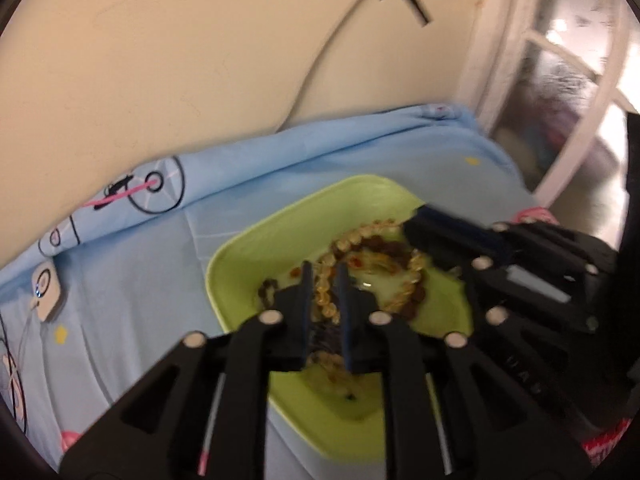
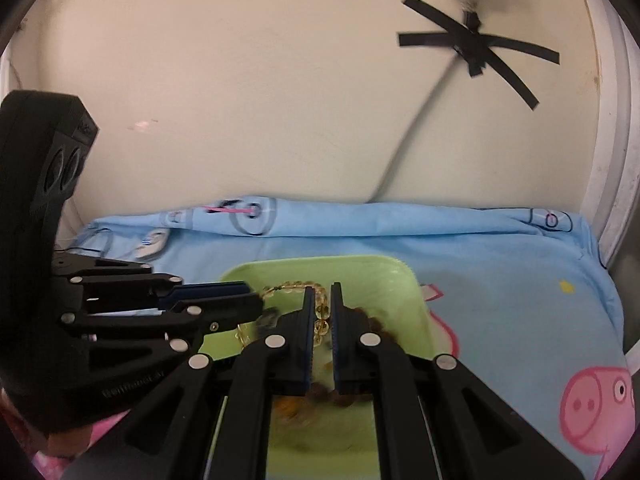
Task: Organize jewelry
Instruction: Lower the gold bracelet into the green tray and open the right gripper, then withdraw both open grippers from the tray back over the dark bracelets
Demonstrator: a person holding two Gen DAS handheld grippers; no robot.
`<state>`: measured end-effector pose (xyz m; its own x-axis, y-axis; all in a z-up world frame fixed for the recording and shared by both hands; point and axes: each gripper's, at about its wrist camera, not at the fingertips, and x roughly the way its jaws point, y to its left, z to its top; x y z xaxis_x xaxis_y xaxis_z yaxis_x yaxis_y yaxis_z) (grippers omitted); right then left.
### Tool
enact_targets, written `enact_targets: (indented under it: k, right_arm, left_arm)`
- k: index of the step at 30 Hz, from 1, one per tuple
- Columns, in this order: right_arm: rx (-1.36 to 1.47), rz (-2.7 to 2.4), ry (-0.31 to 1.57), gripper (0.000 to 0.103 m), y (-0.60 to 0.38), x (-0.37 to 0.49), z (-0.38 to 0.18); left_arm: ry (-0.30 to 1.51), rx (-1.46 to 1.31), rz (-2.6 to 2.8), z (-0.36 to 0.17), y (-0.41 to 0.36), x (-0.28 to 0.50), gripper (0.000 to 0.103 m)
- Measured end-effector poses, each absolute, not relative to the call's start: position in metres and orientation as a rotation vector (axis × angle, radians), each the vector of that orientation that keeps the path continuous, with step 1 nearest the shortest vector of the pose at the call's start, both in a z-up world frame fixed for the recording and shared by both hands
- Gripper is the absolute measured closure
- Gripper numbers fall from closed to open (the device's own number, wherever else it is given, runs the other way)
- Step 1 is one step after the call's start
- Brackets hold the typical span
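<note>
A: Tray position?

B: Green tray (image 1: pixel 218 280) sits on the blue cloth (image 1: pixel 140 280), which has a cartoon pig print and is bunched against the cream wall (image 2: pixel 240 100). Both grippers are over the tray.

A: Where's the jewelry?

B: In the tray, tangled. A yellow bead strand (image 1: pixel 324 296) loops through dark beads (image 1: pixel 380 247) on the tray floor. The frames are blurred, so I can't count the separate pieces.

A: Left gripper?

B: Left gripper (image 1: pixel 325 270) is tipped down into the tray. Its jaws are nearly together, with yellow beads filling the narrow slot between the pads. It reads as clamped on the strand. In the right wrist view its tip meets one end of a beaded arc, with a dark bit just below it.

A: Right gripper?

B: Right gripper (image 2: pixel 322 292) comes in from the other side, jaws drawn in on the same yellow beads. The arc runs from the left tip across to these pads.

A: Background?

B: Black tape (image 2: pixel 476 46) crossed over a cable (image 2: pixel 404 148) on the wall.
</note>
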<state>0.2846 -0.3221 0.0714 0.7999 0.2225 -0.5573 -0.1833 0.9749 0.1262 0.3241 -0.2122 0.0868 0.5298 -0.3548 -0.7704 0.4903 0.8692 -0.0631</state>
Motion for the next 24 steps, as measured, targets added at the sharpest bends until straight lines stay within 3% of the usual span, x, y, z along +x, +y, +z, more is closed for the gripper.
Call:
enact_targets:
  k: [7,10,14,16,24]
  right_arm:
    - [0.216,0.220,0.473,0.103,-0.330,0.209,0.082]
    - [0.273,0.236,0.449,0.103,-0.316,0.151,0.071]
    - [0.400,0.221,0.498,0.103,-0.301,0.083,0.039]
    - [0.449,0.207,0.527,0.086,-0.297,0.054,0.024]
    - [0.456,0.172,0.621,0.084,-0.279,-0.019,0.001]
  left_arm:
    - [0.745,0.105,-0.460,0.104,-0.165,0.249,0.088]
    - [0.728,0.125,-0.439,0.088,-0.150,0.190,0.078]
    - [0.737,0.190,-0.382,0.053,-0.139,0.122,0.076]
    - [0.765,0.186,-0.376,0.038,-0.131,0.096,0.076]
    - [0.809,0.209,-0.336,0.007,-0.111,0.035,0.075]
